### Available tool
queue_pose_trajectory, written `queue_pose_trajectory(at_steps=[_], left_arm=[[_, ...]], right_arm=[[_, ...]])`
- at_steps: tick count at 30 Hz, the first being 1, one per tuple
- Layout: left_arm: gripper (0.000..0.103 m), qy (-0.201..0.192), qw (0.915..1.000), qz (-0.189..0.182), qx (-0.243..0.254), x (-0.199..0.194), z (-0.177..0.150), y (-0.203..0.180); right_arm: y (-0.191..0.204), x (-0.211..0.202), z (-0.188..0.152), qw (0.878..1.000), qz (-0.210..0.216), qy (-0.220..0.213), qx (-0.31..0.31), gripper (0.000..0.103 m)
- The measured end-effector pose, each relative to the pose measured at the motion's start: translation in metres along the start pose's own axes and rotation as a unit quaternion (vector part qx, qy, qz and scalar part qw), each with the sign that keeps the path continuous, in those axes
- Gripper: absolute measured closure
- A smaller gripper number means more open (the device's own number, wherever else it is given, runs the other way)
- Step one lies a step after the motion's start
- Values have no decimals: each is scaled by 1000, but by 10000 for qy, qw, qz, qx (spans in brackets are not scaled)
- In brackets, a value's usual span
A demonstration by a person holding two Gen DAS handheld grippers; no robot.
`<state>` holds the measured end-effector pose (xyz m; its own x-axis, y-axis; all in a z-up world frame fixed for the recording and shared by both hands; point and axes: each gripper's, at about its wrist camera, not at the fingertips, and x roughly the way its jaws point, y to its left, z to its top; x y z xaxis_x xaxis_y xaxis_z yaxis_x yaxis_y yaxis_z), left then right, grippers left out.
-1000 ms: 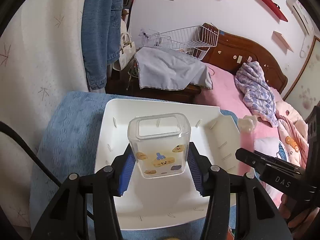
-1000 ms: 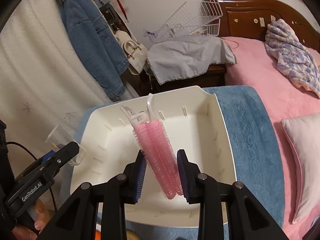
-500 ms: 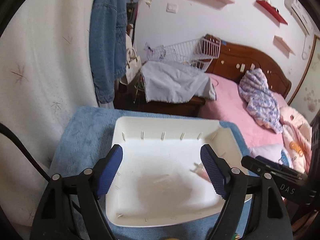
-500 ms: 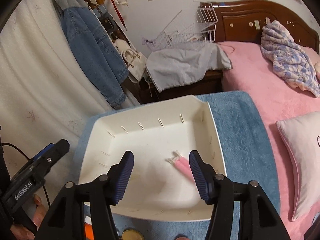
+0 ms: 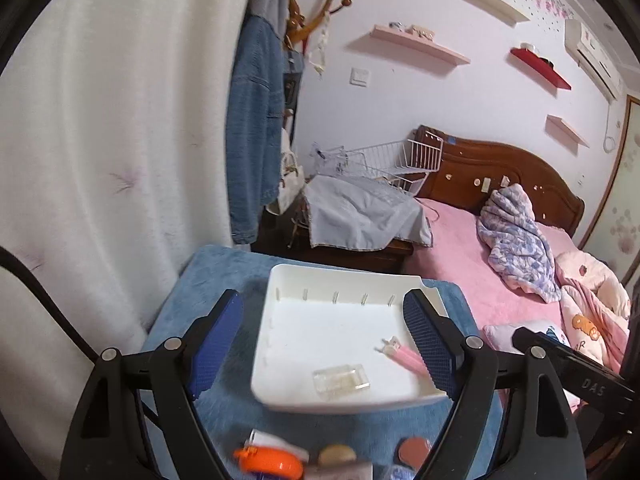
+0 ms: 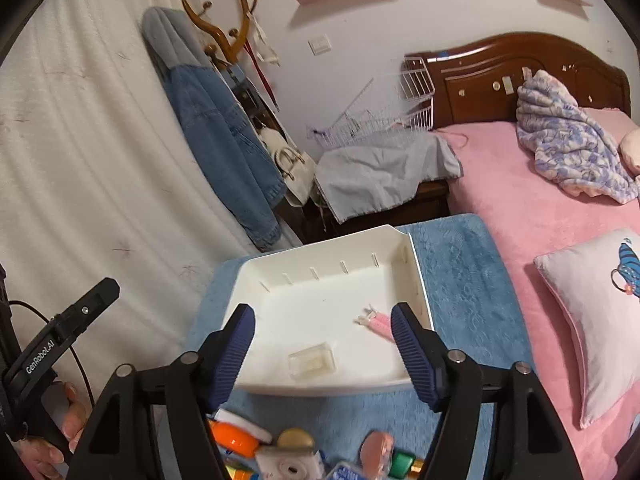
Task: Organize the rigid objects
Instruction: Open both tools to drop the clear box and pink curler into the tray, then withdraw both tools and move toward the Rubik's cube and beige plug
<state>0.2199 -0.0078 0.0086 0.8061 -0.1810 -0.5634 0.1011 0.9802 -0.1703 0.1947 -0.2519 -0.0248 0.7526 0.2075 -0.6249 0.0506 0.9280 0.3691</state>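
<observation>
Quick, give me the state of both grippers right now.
Left gripper: jaws opening, nothing between them; clear plastic cup lies in the white plastic tray.
Right gripper: jaws opening, empty; pink hair roller clip lies in the tray.

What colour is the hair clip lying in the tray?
Pink, with a whitish clasp end. The hair clip shows best in the right wrist view, near the tray's right wall.

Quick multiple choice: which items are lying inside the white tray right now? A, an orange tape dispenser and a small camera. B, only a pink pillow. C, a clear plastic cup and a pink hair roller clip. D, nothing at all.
C: the clear plastic cup lies on its side near the white tray's front edge, and the pink hair roller clip lies toward its right wall.
</observation>
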Motion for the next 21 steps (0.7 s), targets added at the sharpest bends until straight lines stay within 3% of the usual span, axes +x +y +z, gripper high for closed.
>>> queue_pose_trajectory(at_steps=[9,21], left_arm=[[18,64,9997,230,88,-68,-31,5],[18,399,9983,43,433,-92,-61,26]], right_arm=[[12,-56,-38,9998,128,-67,105,25],[30,-77,-99,9973,-41,295,673,25]])
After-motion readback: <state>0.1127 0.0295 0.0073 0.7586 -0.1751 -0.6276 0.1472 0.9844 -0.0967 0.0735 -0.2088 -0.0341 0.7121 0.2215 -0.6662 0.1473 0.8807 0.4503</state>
